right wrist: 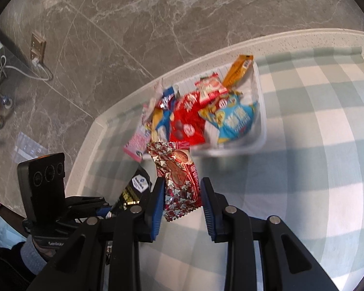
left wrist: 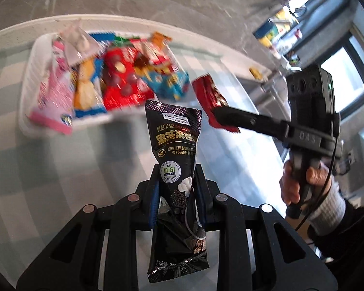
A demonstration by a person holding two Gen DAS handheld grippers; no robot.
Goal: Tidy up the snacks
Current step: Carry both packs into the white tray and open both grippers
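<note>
Black tool (left wrist: 175, 189) frames, blue pads (right wrist: 157, 208), silver screws, grey cuff.

Looks like a home dining or living area. Grey marble-look floor tiles (right wrist: 157, 24), a wall socket (right wrist: 37, 48) with a white cable plugged in, green-and-white checked cloth (right wrist: 315, 145) over the tabletop (right wrist: 206, 53), a tray (left wrist: 29, 77) of snack packs, a window (left wrist: 349, 77), cluttered shelves (left wrist: 281, 31) in the background.

Bright daylight, strong fisheye curvature, motion-blurred snack tray (left wrist: 29, 92), soft shadows on the checked cloth (right wrist: 315, 145)
</note>
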